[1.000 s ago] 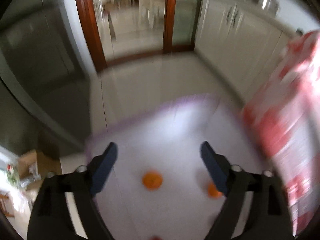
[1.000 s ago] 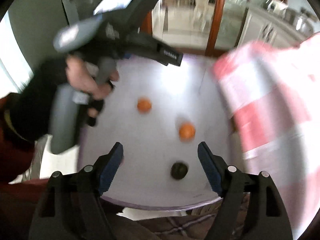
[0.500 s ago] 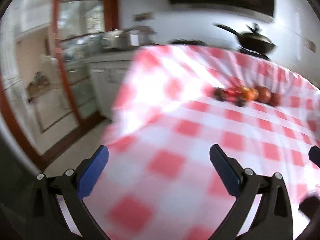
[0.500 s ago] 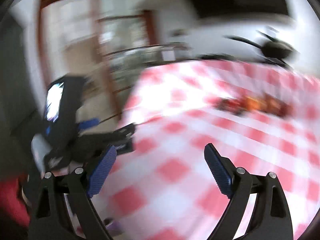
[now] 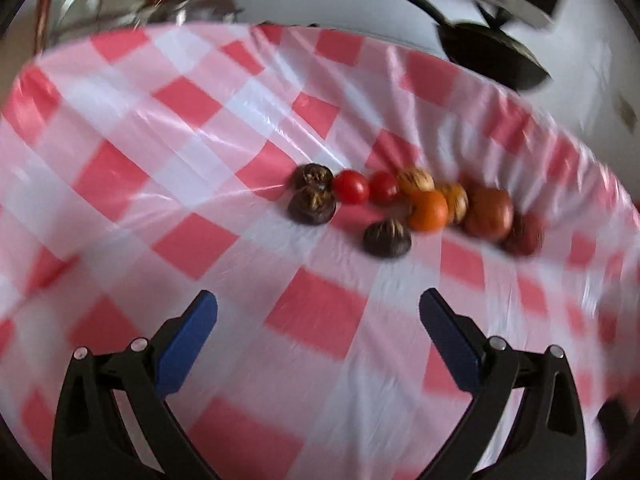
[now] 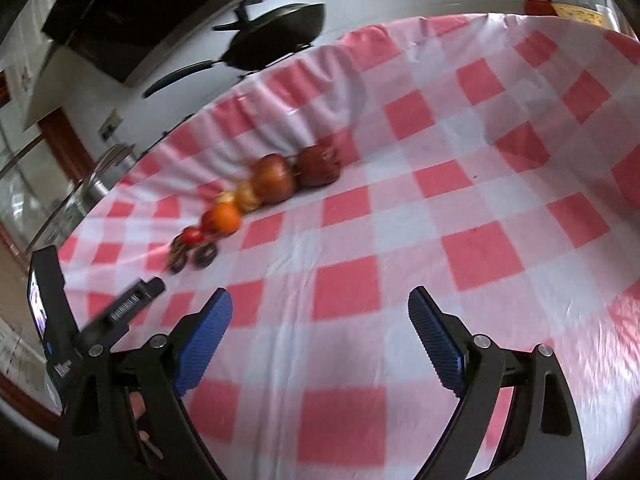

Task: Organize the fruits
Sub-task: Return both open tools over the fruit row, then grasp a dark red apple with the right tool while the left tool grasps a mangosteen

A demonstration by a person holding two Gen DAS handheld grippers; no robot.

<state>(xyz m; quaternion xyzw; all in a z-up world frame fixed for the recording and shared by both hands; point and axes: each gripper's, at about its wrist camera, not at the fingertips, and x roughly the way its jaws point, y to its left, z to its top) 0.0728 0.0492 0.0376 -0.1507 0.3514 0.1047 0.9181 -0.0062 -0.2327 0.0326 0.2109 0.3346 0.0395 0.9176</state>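
Observation:
A cluster of fruit lies on the red-and-white checked cloth point(image 5: 168, 168) near the table's far edge. It includes three dark brown fruits point(image 5: 312, 208), two red tomatoes point(image 5: 351, 187), an orange point(image 5: 428, 210), tan walnut-like pieces point(image 5: 416, 179) and a brown-red apple point(image 5: 489, 213). My left gripper point(image 5: 318, 312) is open and empty, short of the cluster. My right gripper point(image 6: 320, 304) is also open and empty. In its view the same fruits form a row from a dark red fruit point(image 6: 320, 164) down to the orange point(image 6: 226, 218) and a dark fruit point(image 6: 206, 256), far ahead to the left.
A black wok point(image 5: 488, 52) point(image 6: 280, 36) sits on a counter beyond the table's far edge. The black housing of the left tool point(image 6: 120, 312) shows at the right wrist view's lower left. The cloth point(image 6: 460, 200) stretches right of the fruit.
Both views have swung away from a white round table with oranges to the checked table. The fruit cluster has come closer. Both pairs of jaws stand a little wider than a second ago.

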